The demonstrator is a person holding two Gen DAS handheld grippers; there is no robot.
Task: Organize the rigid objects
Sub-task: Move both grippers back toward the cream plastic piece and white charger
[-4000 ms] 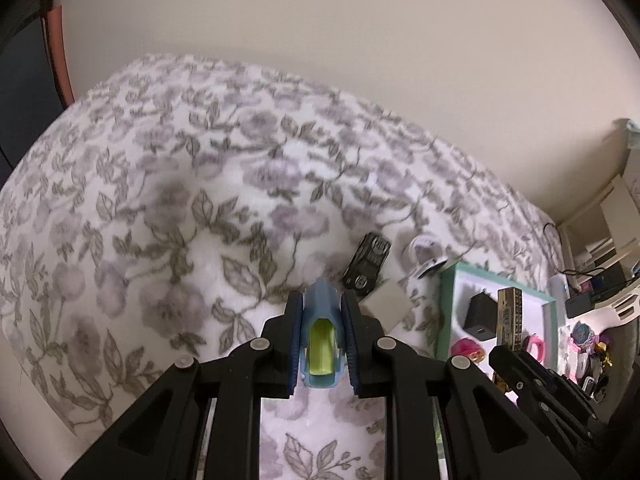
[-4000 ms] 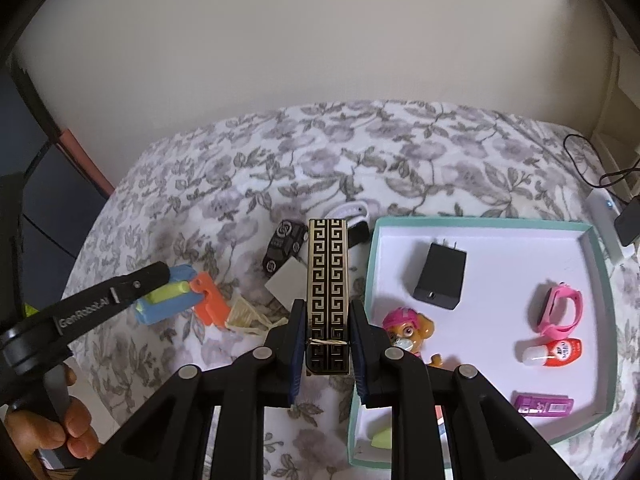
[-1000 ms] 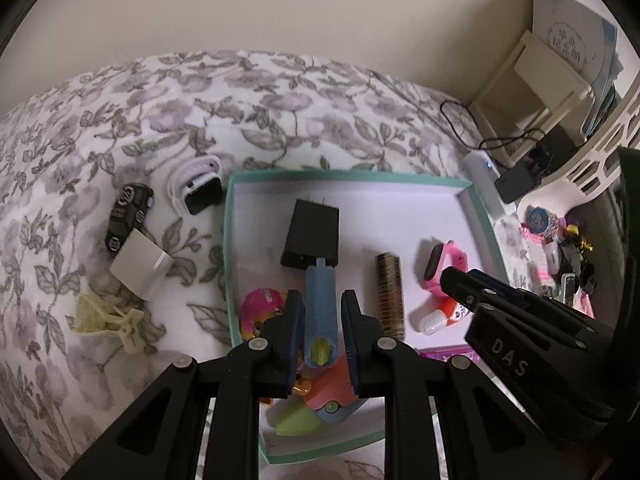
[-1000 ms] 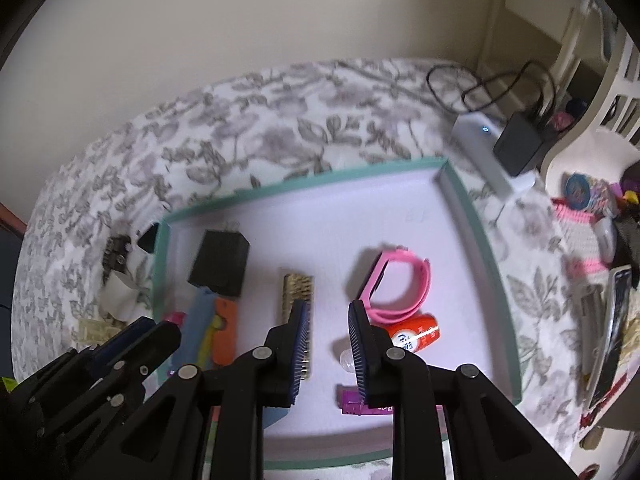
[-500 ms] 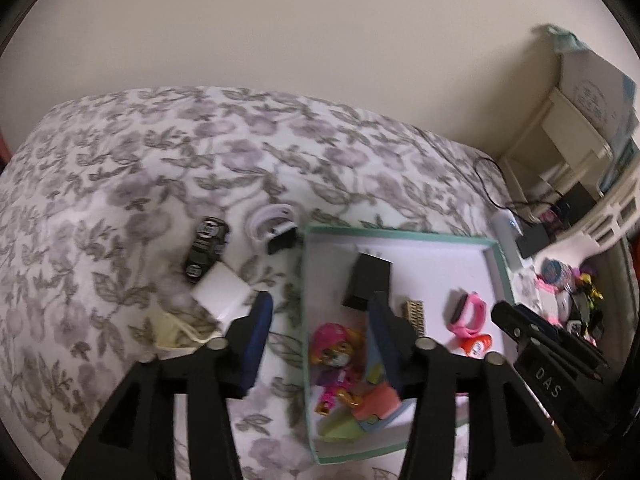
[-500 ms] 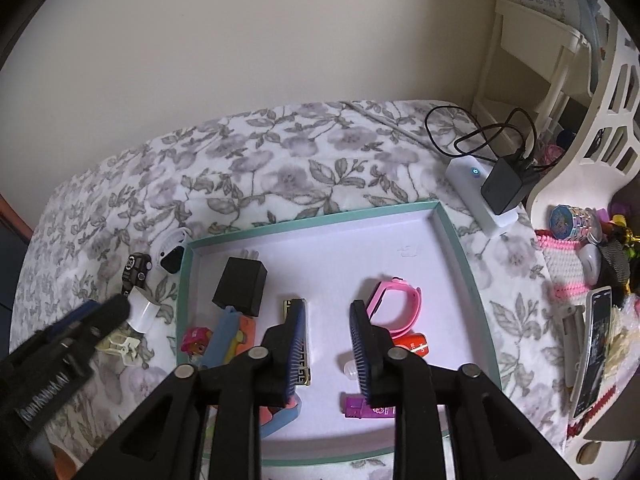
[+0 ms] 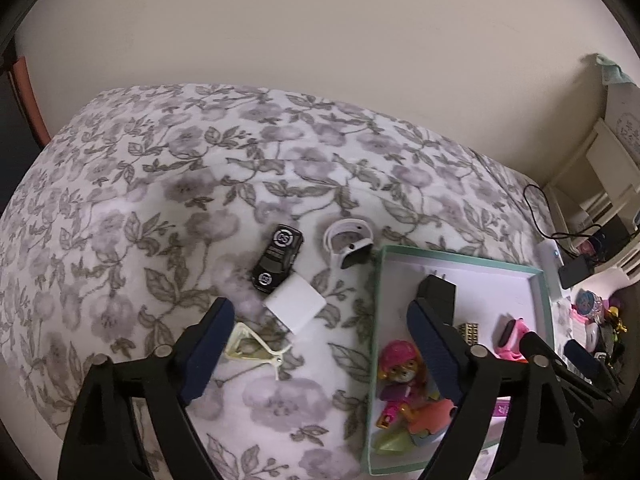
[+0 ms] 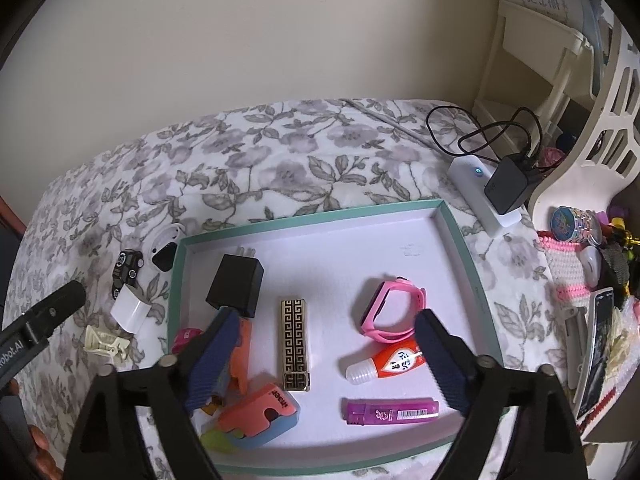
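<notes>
Both the left gripper [image 7: 316,344] and right gripper [image 8: 324,354] have just spread wide, nothing between their fingers.

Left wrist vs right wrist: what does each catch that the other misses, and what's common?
Left wrist only: the pup figure's face, and its own open, empty left gripper.

Right wrist only: purple tube, red-and-white bottle, the full gold patterned case, and its own open, empty right gripper.

Both: teal tray, black charger, pink watch, toy car, white cube, cream clip.
</notes>
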